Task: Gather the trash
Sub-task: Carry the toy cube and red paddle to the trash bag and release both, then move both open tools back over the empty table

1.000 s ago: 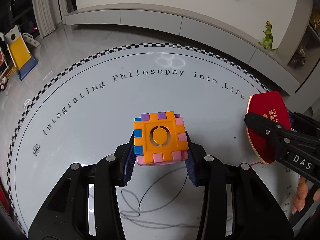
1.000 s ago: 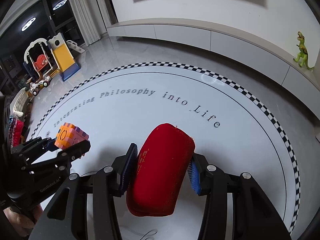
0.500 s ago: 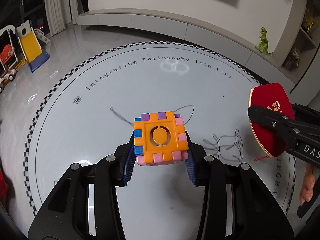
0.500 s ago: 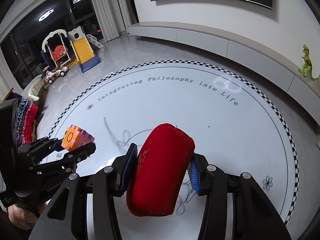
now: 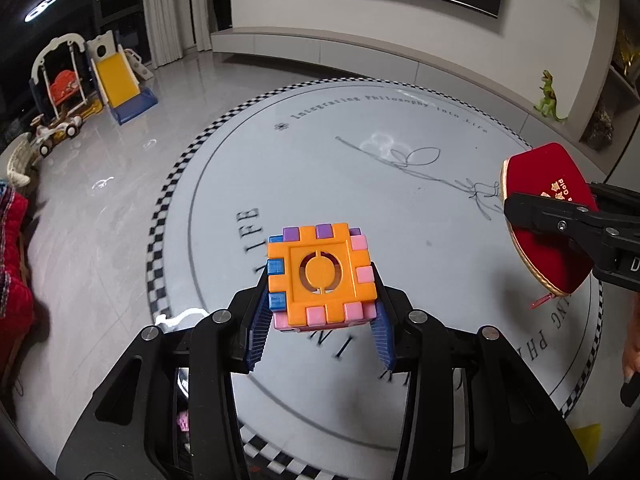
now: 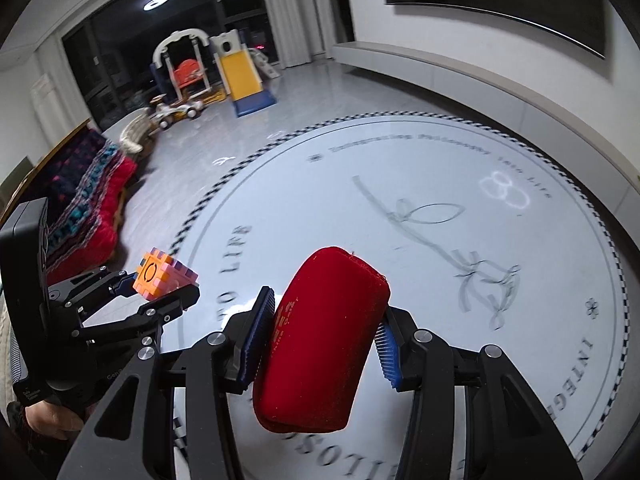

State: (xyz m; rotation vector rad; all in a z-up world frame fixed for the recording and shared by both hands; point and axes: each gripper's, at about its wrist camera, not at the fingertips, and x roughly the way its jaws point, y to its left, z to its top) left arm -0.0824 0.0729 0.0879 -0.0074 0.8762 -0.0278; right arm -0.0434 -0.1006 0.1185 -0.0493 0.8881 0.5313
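Trash here means two picked-up items, each carried above the round pale rug with a checkered border (image 5: 176,208). On the left, the orange plastic puzzle cube with pink, purple and blue studs (image 5: 322,276) sits clamped between the blue ribbed pads of the left gripper (image 5: 320,320), held clear of the floor over the rug's near edge. To its right, the red velvet zip pouch with gold lettering (image 6: 320,340) is squeezed tilted between the pads of the right gripper (image 6: 324,344), also in the air above the rug. Far left in both views stand a yellow toy slide (image 5: 118,80) and a folded red patterned blanket (image 6: 92,208) on the grey floor.
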